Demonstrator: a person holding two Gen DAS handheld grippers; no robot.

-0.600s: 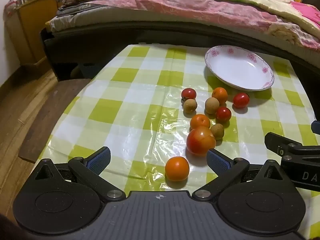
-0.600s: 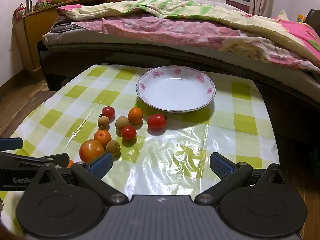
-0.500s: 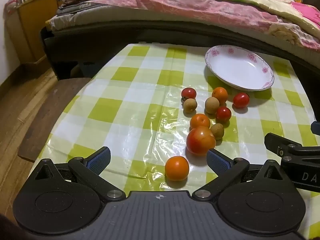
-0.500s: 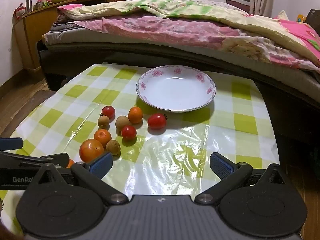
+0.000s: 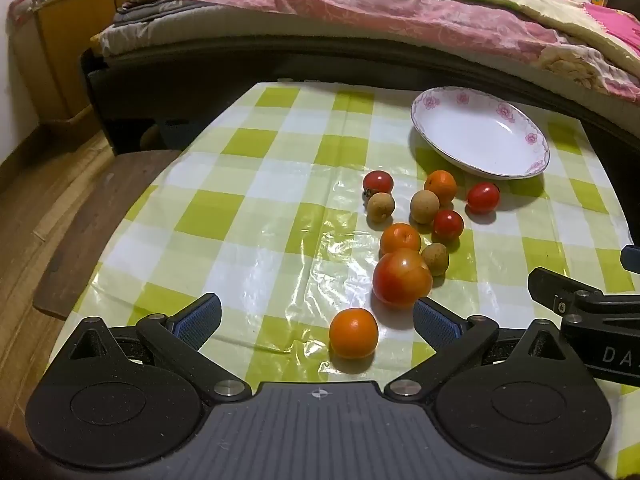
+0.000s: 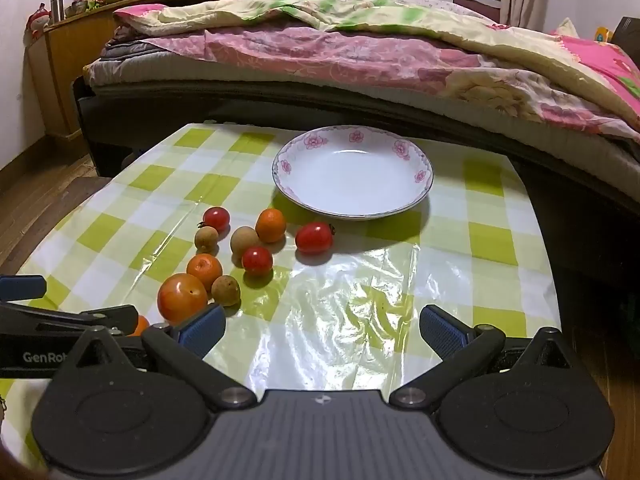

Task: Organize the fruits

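Round glossy fruits on shiny checked plastic tablecloth.

Both wrist cams low, facing bed (shared: plate).

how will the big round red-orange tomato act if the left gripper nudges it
The big round red-orange tomato would probably roll: it is round, on glossy plastic checked tablecloth. It would likely bump the small brown fruit touching it. Its smooth skin may slip.
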